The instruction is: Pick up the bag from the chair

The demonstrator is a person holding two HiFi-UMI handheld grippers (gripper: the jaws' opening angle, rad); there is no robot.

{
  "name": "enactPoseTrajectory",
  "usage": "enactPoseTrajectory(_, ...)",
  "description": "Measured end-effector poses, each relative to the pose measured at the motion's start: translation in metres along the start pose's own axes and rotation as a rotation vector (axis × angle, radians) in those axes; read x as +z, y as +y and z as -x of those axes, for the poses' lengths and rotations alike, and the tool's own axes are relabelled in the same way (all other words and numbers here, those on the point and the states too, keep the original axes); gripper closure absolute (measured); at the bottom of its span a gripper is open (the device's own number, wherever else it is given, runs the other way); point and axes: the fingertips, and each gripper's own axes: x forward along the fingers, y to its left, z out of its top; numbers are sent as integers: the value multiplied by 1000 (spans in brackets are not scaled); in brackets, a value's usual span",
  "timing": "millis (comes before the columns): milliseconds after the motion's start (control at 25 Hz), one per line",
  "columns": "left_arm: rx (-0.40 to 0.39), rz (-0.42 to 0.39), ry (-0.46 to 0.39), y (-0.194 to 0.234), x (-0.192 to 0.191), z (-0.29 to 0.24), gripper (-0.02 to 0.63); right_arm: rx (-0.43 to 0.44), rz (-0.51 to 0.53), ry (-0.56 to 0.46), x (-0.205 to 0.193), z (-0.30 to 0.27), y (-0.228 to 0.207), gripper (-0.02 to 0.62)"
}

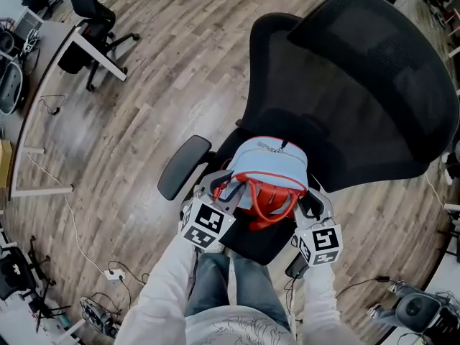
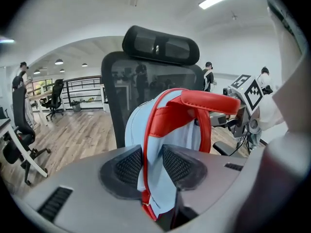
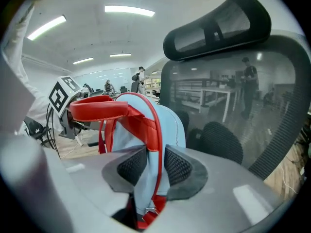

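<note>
A light-blue bag (image 1: 272,165) with red straps hangs in front of the black mesh office chair (image 1: 359,85), just over its seat. My left gripper (image 1: 221,192) grips the bag's left side and my right gripper (image 1: 309,201) its right side. In the left gripper view the gripper (image 2: 153,165) pinches a red-edged blue strap of the bag (image 2: 182,135) between its pads. Likewise in the right gripper view, the gripper (image 3: 154,166) clamps a red-trimmed strap of the bag (image 3: 170,118). A red handle (image 2: 209,101) arches over the top.
The chair's left armrest (image 1: 183,167) juts out beside my left gripper. A second office chair (image 1: 93,13) and a white desk (image 1: 43,85) stand at the far left. Cables and a power strip (image 1: 111,273) lie on the wooden floor. People stand in the background.
</note>
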Motion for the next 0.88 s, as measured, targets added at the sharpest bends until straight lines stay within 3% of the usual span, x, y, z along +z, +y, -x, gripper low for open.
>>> enactPoseTrajectory(560,81,-94,-238,0,118,127,477,-95,79,-229,144,82,41,474)
enactPoseTrajectory(880,82,-134,-362,-16,168,199,477,-129,85,-332,202,137,70,471)
